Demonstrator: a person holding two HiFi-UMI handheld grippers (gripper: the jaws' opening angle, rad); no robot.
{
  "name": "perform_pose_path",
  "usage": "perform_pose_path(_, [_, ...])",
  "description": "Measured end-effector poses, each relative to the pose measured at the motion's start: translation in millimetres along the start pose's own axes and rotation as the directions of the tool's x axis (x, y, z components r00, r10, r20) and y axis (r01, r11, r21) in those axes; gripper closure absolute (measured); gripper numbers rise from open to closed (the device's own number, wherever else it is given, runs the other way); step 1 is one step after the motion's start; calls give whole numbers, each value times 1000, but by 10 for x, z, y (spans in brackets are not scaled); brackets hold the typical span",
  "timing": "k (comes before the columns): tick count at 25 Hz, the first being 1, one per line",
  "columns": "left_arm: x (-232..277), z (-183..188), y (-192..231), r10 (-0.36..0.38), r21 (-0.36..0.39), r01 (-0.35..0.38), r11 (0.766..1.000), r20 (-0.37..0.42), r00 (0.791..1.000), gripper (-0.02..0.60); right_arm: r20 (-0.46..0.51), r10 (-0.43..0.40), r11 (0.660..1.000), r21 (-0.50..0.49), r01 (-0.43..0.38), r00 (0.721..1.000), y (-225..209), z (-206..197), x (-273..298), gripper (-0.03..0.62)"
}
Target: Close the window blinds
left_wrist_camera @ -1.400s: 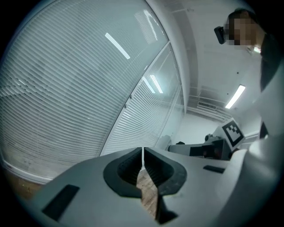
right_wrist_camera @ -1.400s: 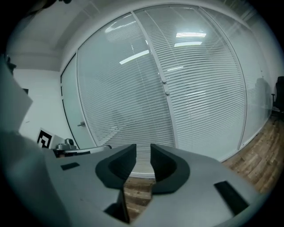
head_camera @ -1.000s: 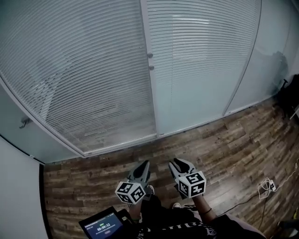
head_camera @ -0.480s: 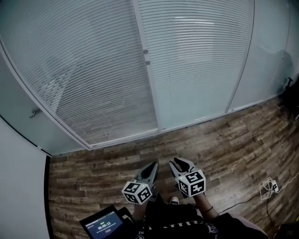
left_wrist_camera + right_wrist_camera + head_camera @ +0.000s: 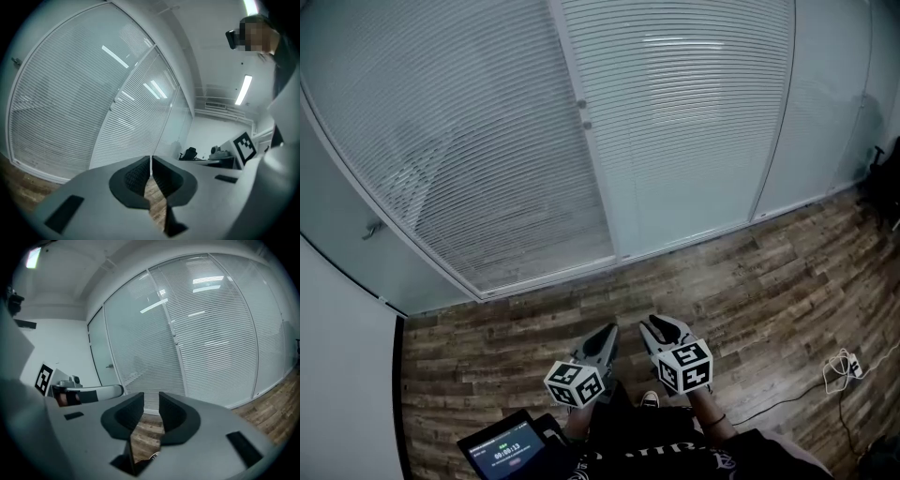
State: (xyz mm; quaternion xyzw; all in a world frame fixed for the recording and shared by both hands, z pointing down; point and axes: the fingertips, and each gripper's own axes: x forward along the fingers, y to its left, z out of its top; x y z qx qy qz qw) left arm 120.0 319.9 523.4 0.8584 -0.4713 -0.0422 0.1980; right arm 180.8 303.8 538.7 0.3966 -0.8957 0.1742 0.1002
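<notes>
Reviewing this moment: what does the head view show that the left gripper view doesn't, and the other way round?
Only the head view: the left gripper and right gripper side by side from above, a small lit screen at the bottom edge, and a cable lying on the floor at right.
Only the left gripper view: that gripper's jaws, closed together with nothing between them, plus ceiling lights and an office chair in the background.
Both: the slatted blinds behind glass and the wooden floor.
</notes>
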Motion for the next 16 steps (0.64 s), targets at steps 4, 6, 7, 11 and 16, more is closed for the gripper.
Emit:
perform_pose_path(4, [16, 0, -84, -14, 5, 14, 1000, 2, 1000, 577, 11, -6, 1000, 3, 6, 1000, -23, 6, -88, 484])
perform_pose_path(6, [28, 16, -101, -23, 9, 23, 1000, 6, 1000, 577, 15, -11, 1000, 2, 11, 1000, -30, 9, -93, 483])
perform_pose_path(7, [30, 28, -107, -26, 11, 26, 1000, 7, 1000, 577, 15, -13, 1000, 1, 13, 1000, -28, 17, -94, 484])
perform_pose_path(11, [20, 46, -152, -34, 17, 34, 999, 12, 999, 577, 20, -11, 1000, -3, 11, 1000, -14, 42, -123, 484])
perform_pose_path(16, [1, 2, -178, -33, 17, 33, 999, 9, 999, 577, 18, -6, 1000, -1, 6, 1000, 0, 8, -144, 484])
